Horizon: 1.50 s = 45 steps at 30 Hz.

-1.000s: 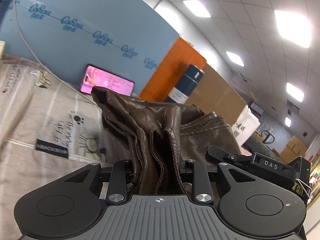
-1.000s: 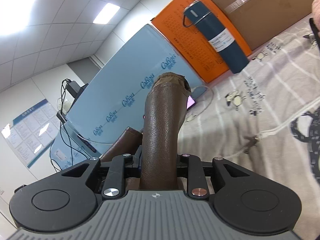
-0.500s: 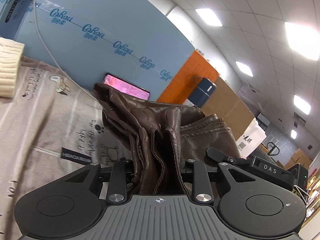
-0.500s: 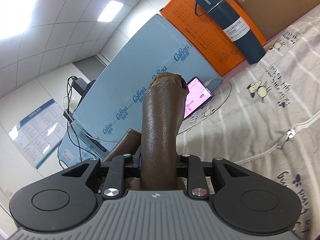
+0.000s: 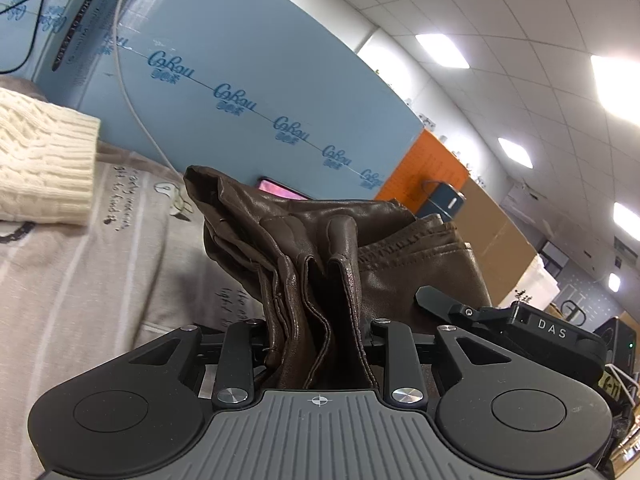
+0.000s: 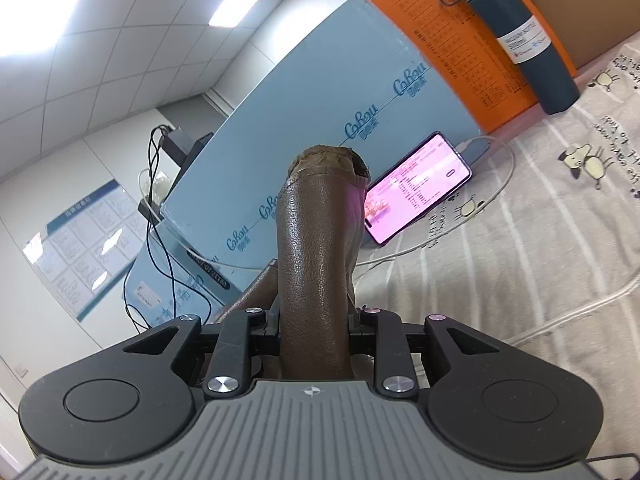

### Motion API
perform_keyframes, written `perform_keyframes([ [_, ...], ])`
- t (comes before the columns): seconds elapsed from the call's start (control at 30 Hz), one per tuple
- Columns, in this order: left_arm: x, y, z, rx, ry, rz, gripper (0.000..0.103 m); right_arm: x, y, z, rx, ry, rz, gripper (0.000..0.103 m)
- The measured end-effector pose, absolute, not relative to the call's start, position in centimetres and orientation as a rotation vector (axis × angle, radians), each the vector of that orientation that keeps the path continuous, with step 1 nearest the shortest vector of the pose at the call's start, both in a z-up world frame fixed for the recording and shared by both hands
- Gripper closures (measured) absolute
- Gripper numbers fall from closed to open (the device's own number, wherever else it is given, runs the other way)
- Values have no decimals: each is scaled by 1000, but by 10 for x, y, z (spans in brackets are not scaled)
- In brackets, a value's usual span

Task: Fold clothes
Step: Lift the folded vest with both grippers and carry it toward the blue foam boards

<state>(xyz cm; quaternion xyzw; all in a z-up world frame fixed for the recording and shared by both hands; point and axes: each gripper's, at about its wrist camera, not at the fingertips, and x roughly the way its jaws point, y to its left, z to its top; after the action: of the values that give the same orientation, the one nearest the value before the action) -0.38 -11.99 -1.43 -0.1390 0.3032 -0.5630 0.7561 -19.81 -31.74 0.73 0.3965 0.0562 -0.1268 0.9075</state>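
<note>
**Both grippers pinching the brown leather piece**

Left gripper (image 5: 316,344) is clamped on a bunched wad of the brown leather garment (image 5: 304,240); right gripper (image 6: 314,332) is closed on a smooth rolled section of it, raised above the printed sheet (image 6: 520,248). Probably a jacket, hard to say. Keep both pinches level and tension even so the layers don't slide near the phone (image 6: 416,184).

Your brown leather garment (image 5: 320,264) is bunched into several upright folds, stitched edges facing you, raised above the printed bedsheet. In the right wrist view, a narrow tube of the same grainy brown leather (image 6: 316,264) stands up, its open end showing a duller lining.
</note>
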Motion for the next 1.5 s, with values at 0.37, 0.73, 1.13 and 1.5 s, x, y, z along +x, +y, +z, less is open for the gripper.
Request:
perform_keyframes([
  [0.37, 9, -104, -19, -339, 678, -1222, 77, -186, -309, 9, 824, 136, -243, 81],
  [0.73, 13, -83, -18, -367, 648, -1200, 77, -177, -297, 12, 827, 139, -200, 81],
  [1.13, 11, -59, -9, -372, 590, -1175, 77, -168, -282, 21, 822, 126, -140, 81],
  [1.5, 15, -31, 2, -340, 525, -1099, 77, -142, -266, 27, 826, 152, -63, 81],
])
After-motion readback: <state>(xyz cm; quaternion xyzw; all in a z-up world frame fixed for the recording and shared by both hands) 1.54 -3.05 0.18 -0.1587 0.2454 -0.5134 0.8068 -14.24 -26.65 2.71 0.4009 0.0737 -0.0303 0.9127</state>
